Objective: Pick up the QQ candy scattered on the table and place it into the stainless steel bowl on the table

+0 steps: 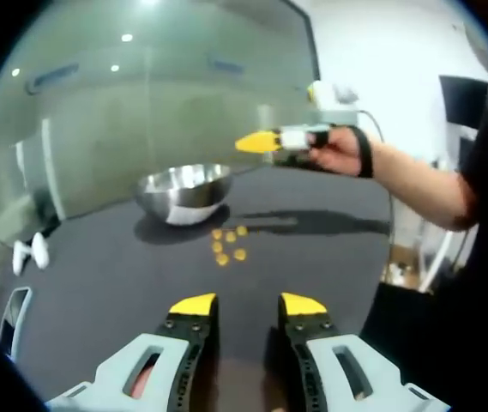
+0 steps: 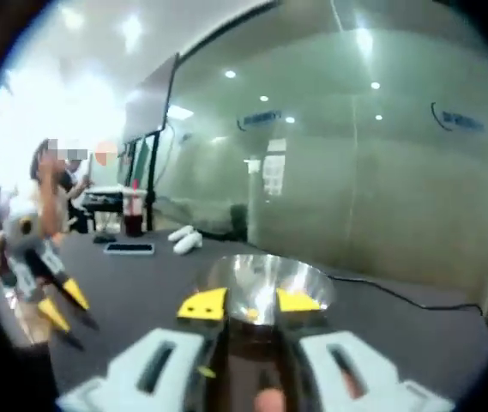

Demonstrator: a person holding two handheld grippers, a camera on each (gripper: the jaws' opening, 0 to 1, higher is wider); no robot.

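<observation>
Hovering apart-jawed and empty, the left hand-held gripper [image 1: 248, 305] faces candies [image 1: 228, 244] lying beside the bowl [image 1: 183, 190]; lower onto one squarely. The right hand-held gripper [image 2: 250, 304] over the bowl looks narrow, possibly gripping something.

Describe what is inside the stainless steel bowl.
In the left gripper view the stainless steel bowl shows shiny inner wall; its near rim hides the bottom. Yellow candies lie on the table outside it.

Grey tool [image 1: 248, 305] with yellow tips; apparently black wrist strap [image 1: 363, 152].
</observation>
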